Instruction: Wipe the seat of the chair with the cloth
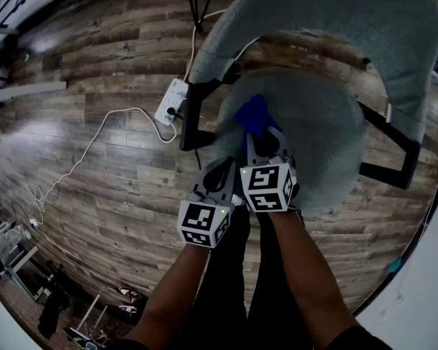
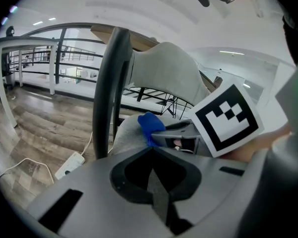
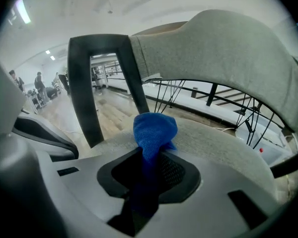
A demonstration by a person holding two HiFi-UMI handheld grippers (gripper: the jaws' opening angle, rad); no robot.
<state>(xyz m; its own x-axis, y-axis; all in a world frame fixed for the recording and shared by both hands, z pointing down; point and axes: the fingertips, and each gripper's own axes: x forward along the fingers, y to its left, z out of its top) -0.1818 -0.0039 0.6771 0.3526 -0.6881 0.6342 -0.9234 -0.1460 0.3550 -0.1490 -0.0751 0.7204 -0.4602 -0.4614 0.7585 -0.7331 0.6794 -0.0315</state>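
**Q:** which gripper has the cloth, and which way does the wipe go?

**A:** Closest in first. The left gripper has its jaws pressed together on nothing. It hangs just off the near-left edge of the seat, right beside the other one. The right gripper is doing the work, jaws clamped on the blue cloth, which bunches out ahead of the tips.

**Q:** is it on the seat?

**A:** It's over the left part of the grey seat and looks pressed on it, can't swear to contact. Key thing imo: the gripper points from the near edge toward the far one, cloth out front. Most of the bare seat lies to its right and further ahead. So I'd guess the stroke sweeps right and toward the backrest. Right one's way better placed for that.

**Q:** any labels?

**A:** Nope, only black-and-white square markers on the cubes, no letters. Off the seat's left edge there's a white power strip on the wood floor, nothing readable.
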